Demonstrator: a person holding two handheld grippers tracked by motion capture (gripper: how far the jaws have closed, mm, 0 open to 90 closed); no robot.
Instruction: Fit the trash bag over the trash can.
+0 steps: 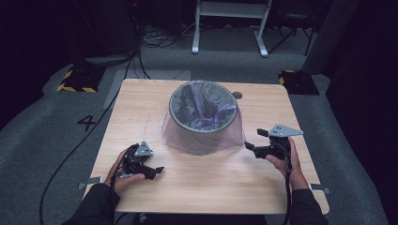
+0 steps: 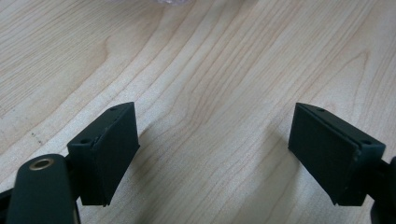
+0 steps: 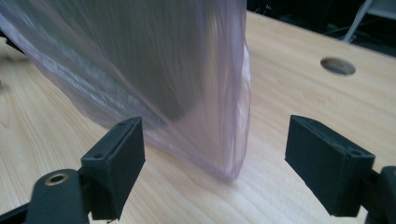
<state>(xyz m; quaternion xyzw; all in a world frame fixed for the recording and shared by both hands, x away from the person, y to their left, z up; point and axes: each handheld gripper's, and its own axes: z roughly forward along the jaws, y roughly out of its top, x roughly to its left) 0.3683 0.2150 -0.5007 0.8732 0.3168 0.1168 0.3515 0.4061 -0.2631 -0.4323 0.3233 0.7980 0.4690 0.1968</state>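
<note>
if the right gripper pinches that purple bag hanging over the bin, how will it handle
The purple bag looks thin and see-through, so probably floppy and very light. Its glossy film may slip between the right gripper pads. Pulling might tip the bin, which looks light.

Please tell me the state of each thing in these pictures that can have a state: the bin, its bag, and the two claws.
Bin: upright on the table, lined.
Bag: thin purple plastic, opened, draped over the bin's rim, hanging loose down the outside.
Left claw: open, holding nothing, above bare wood.
Right claw: open, holding nothing; a hanging fold of the bag lies between its jaws, not gripped.
</note>
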